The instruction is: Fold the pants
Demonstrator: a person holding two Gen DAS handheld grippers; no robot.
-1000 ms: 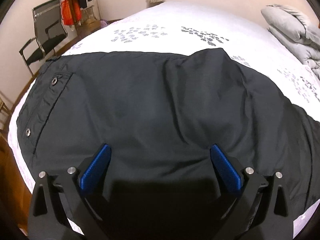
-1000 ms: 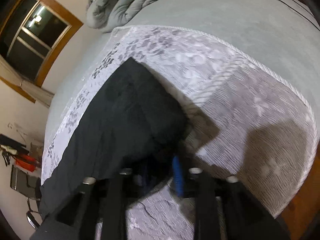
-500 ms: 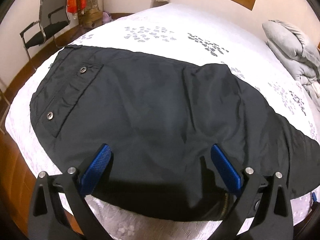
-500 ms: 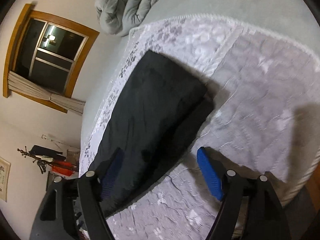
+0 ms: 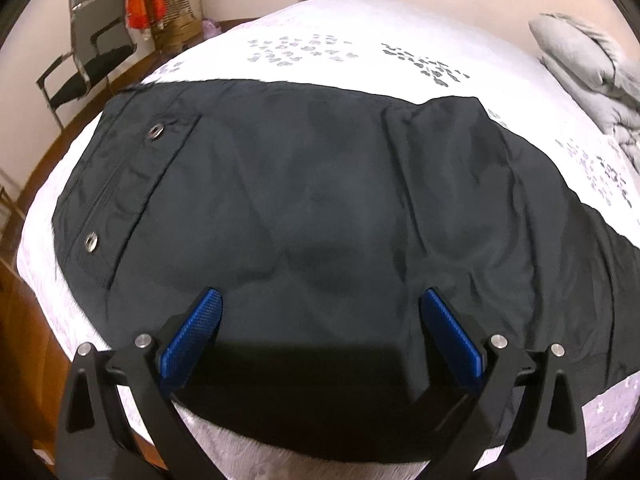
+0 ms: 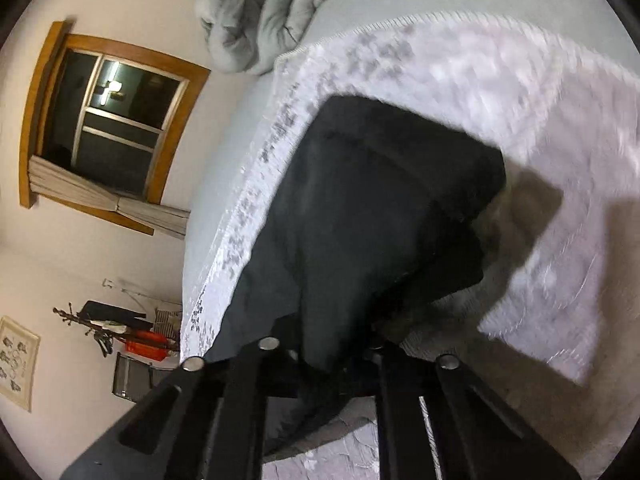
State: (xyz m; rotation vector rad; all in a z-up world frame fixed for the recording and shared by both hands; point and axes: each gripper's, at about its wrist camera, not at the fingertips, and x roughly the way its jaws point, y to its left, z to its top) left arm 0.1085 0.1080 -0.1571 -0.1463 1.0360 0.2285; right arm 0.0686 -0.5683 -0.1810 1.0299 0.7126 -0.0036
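Note:
Black pants (image 5: 320, 200) lie spread on the white bedspread (image 5: 360, 52), folded lengthwise, with a pocket flap with two metal snaps (image 5: 154, 132) at the left. My left gripper (image 5: 320, 320) is open and empty, just above the near edge of the pants. In the right wrist view the pants (image 6: 360, 208) show at their leg end. My right gripper (image 6: 324, 356) is shut on the pants' fabric and lifts it off the bed; its pads are hidden by cloth.
A grey folded duvet (image 5: 592, 64) lies at the bed's far right, also in the right wrist view (image 6: 272, 12). A black chair (image 5: 92, 48) and coat rack stand left of the bed. The wooden bed frame (image 5: 24, 320) runs along the left.
My right gripper was open half a second ago and has shut on the leg end, raising it. My left gripper has dropped closer to the pants, still open.

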